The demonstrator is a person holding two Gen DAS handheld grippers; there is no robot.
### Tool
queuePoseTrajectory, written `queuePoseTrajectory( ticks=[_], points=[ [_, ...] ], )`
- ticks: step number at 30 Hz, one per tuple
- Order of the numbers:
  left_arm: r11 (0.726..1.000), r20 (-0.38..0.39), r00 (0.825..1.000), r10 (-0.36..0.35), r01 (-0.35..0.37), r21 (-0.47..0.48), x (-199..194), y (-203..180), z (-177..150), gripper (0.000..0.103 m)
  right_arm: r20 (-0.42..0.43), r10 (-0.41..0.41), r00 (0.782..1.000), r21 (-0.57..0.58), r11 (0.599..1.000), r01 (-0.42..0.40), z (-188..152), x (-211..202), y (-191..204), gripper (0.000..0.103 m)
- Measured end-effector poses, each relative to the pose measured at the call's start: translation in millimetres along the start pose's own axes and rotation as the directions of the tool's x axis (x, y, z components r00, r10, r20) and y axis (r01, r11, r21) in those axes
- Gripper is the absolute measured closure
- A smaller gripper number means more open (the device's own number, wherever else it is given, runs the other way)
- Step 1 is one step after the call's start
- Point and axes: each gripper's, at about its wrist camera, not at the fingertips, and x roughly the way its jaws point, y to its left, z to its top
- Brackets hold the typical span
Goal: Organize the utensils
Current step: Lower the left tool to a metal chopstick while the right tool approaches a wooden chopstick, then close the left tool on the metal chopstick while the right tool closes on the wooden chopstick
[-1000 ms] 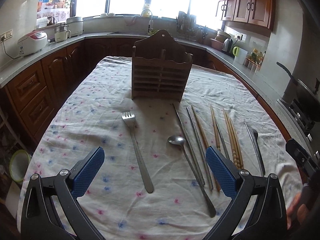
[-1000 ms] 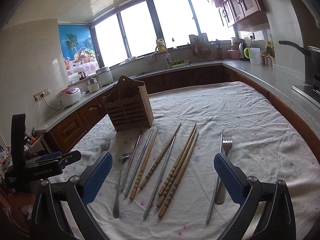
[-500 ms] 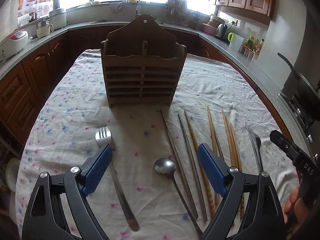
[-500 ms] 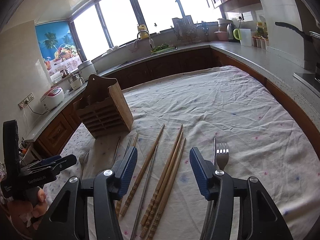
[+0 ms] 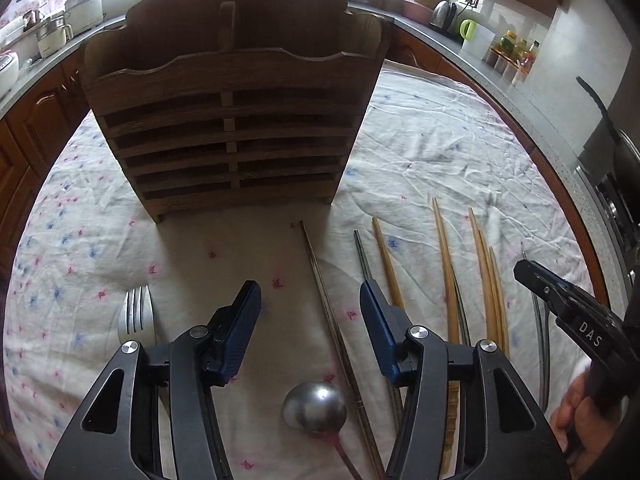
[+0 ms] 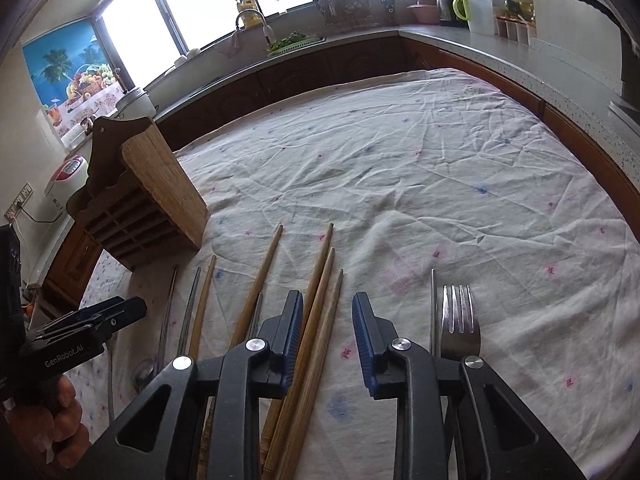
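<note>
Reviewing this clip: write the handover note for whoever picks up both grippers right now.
Left gripper: jaws just been closing, nothing gripped, over the spoon and a metal chopstick.
Right gripper: also closing, empty, above the wooden chopsticks.
Wooden holder stands upright on the tablecloth; no utensil visible in it.
Done: nothing. Left: forks, spoon, all chopsticks.

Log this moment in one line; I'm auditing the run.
left gripper: closing over steel chopstick, unpinched | right gripper: closing over wooden chopsticks, unpinched

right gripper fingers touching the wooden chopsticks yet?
Cannot tell. In the right wrist view the right gripper straddles one wooden chopstick with cloth visible beside it; its left finger overlaps the next chopstick, contact unclear.
</note>
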Motion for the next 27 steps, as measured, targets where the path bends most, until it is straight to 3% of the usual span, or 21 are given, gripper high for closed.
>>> queuePoseTrajectory(
  ticks=[6, 10, 15, 16, 19, 27],
  points=[
    [1.0, -0.054, 0.999, 0.002, -0.001, 0.015, 22.9, -1.8, 8.7, 0.07, -0.059, -0.03, 0.998, -0.022, 0.999, 0.029, 0.1, 22.0, 1.3, 0.083],
    [0.998, -0.047, 0.998, 0.036, -0.034, 0.046, 27.1, -5.5, 11.5, 0.076, -0.064, -0.028, 0.998, -0.028, 0.999, 0.027, 1.5, 27.3, 1.0, 0.084],
    [0.994, -0.034, 0.998, 0.059, -0.056, 0.092, 27.8, -16.7, 9.4, 0.095, -0.057, -0.031, 0.998, -0.033, 0.999, 0.029, 2.6, 29.9, 2.9, 0.084],
    [0.993, -0.03, 0.998, 0.061, -0.057, 0.099, 27.1, -18.4, 8.7, 0.095, -0.055, -0.033, 0.998, -0.037, 0.999, 0.031, 2.4, 30.0, 3.8, 0.085],
    [0.994, -0.026, 0.998, 0.055, -0.052, 0.099, 23.1, -20.4, 7.1, 0.096, -0.06, -0.026, 0.998, -0.043, 0.999, 0.023, 2.3, 29.7, 6.7, 0.099],
    [0.998, 0.007, 1.0, -0.013, 0.012, 0.059, -1.3, -12.9, 6.3, 0.097, -0.037, 0.014, 0.999, -0.02, 1.0, -0.015, -0.2, 17.0, 4.3, 0.099]
  ],
)
